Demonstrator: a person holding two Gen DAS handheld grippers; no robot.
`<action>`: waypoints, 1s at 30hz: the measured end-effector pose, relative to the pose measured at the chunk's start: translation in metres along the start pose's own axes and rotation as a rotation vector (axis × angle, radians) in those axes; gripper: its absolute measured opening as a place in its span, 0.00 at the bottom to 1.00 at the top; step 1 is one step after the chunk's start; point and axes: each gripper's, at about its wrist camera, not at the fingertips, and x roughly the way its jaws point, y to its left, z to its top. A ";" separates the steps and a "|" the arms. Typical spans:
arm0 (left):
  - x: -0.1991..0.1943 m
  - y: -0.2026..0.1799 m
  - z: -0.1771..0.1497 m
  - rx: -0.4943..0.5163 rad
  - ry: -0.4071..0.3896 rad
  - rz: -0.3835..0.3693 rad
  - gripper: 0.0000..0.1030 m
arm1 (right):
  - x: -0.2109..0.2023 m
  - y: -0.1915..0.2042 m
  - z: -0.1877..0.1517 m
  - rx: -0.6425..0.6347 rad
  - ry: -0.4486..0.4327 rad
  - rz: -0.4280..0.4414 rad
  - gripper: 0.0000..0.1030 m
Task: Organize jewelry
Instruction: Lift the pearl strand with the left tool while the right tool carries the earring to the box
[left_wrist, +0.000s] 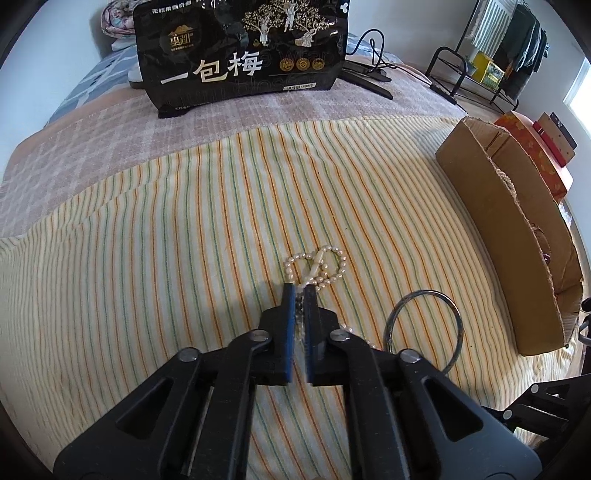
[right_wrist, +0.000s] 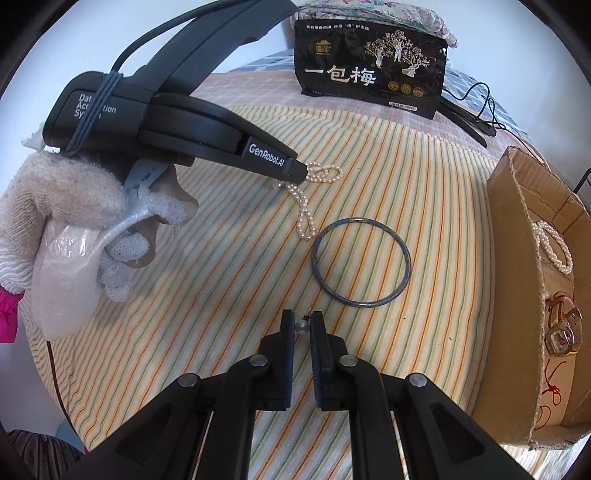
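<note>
Pinching the pearl strand (left_wrist: 320, 266) on the striped cloth (left_wrist: 147, 240), left gripper (left_wrist: 300, 291) is clamped tight. Only the right cam shows right gripper (right_wrist: 302, 320) closed on a grey bead (right_wrist: 302, 327), w/ bangle (right_wrist: 361, 262) nearby, cardboard box (right_wrist: 513, 295) rightward.

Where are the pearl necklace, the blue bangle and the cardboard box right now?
pearl necklace (right_wrist: 303, 218): right wrist view, on its hanging strand.
blue bangle (right_wrist: 408, 258): right wrist view, on its right rim.
cardboard box (left_wrist: 517, 236): left wrist view, on its outer wall.
</note>
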 end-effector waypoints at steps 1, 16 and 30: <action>-0.002 0.000 0.000 0.001 -0.004 -0.001 0.01 | -0.002 0.000 0.000 0.000 -0.004 0.002 0.06; -0.017 0.013 0.002 -0.075 -0.024 -0.057 0.01 | -0.035 -0.004 -0.012 0.022 -0.048 0.017 0.06; -0.008 0.019 0.012 -0.125 -0.009 -0.110 0.01 | -0.043 -0.014 -0.019 0.039 -0.061 0.019 0.06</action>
